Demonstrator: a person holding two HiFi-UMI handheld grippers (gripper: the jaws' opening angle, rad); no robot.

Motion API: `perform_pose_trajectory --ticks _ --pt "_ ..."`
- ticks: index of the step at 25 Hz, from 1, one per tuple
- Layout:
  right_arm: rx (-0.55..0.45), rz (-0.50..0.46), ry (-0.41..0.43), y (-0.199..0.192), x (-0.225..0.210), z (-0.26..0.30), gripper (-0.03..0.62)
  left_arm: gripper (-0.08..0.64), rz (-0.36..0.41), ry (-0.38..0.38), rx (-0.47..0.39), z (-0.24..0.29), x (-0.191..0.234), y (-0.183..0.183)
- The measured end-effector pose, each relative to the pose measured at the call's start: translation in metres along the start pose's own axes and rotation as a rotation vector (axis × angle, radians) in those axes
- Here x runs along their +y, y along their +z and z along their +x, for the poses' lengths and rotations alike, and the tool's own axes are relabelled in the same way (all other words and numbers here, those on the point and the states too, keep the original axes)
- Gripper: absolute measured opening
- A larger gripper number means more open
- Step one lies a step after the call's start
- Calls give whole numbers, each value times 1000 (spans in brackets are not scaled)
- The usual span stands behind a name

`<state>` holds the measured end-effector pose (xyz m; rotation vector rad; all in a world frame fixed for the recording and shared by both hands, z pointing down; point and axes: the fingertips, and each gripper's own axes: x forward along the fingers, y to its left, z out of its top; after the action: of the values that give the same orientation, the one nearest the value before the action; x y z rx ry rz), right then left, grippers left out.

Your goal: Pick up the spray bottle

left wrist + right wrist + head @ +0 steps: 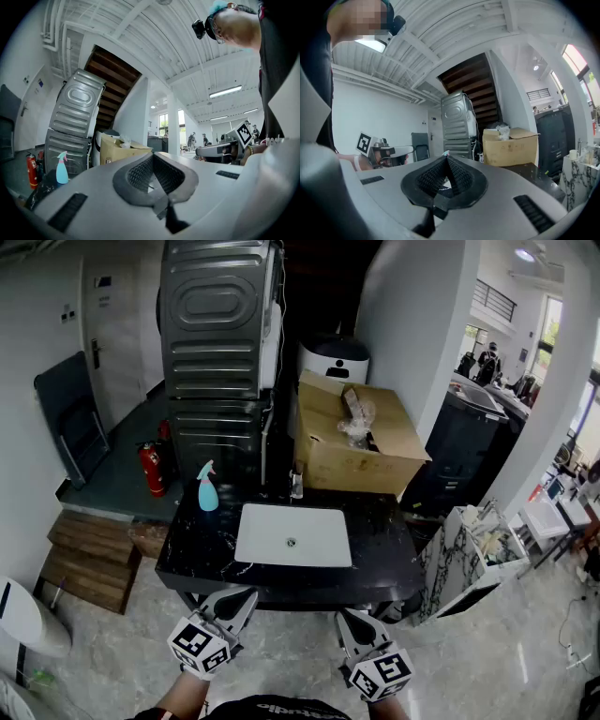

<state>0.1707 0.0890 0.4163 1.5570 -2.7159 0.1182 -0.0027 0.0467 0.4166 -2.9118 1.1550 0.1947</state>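
Spray bottle: pale blue with a teal trigger head, it stands upright at the back left corner of the black marble counter, just left of the white sink basin and not touching it; a small faucet rises behind the basin's back edge, and a cardboard box with open flaps sits at the counter's back right. Behind the spray bottle stands a tall grey machine; a red fire extinguisher sits on the floor to the bottle's left. You hold both grippers low at the counter's near edge, well apart from the bottle; your left gripper points roughly toward the basin's left side, your right gripper toward its right side. In the left gripper view your jaws are pressed together at the tips with nothing between them; the bottle shows far off at the left, near the extinguisher. In the right gripper view your jaws likewise meet at the tips and carry nothing; the box and the grey machine lie ahead, and the marker cube of your left gripper shows at the left.
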Motion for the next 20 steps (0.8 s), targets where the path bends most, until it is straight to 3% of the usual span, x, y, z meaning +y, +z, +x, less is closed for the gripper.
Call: perform_pose_trajectory --ticks 20 --pt "-6 -4 -5 -7 8 -1 37 15 -1 -8 1 -9 3 -6"
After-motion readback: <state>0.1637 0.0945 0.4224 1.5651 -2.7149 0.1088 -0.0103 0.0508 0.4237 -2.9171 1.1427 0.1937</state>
